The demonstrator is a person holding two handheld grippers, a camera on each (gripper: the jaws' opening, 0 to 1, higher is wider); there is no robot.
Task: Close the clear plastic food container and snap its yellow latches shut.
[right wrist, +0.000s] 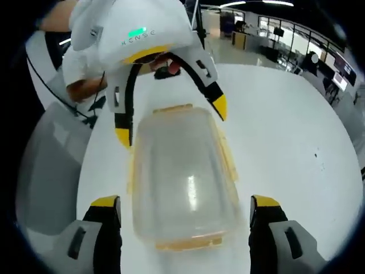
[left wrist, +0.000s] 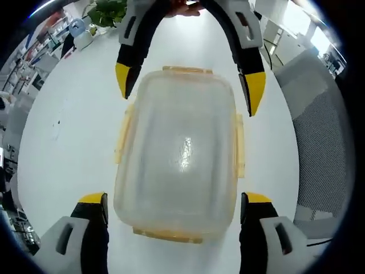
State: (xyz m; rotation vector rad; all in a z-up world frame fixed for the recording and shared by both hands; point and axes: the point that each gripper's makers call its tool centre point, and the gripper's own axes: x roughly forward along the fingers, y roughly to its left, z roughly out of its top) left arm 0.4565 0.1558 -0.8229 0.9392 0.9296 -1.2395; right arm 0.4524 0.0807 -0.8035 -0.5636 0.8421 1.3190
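In the left gripper view, the left gripper (left wrist: 174,208) stands spread wide, its yellow-tipped jaws either side of the near end of the clear plastic food container (left wrist: 178,154), touching nothing. The container lies flat on the white table (left wrist: 68,148), lid already down on it, with yellow latches (left wrist: 240,145) running along its long sides and at both ends; whether any is snapped home I cannot tell. Its long axis runs straight away from this gripper toward the right gripper (left wrist: 190,85), which straddles the far end, equally spread.

In the right gripper view the same holds mirrored: the right gripper (right wrist: 185,208) gapes around the container (right wrist: 179,177), the left gripper (right wrist: 171,123) beyond it. I judge the two face each other, end to end, so each can press a latch while the other steadies the box
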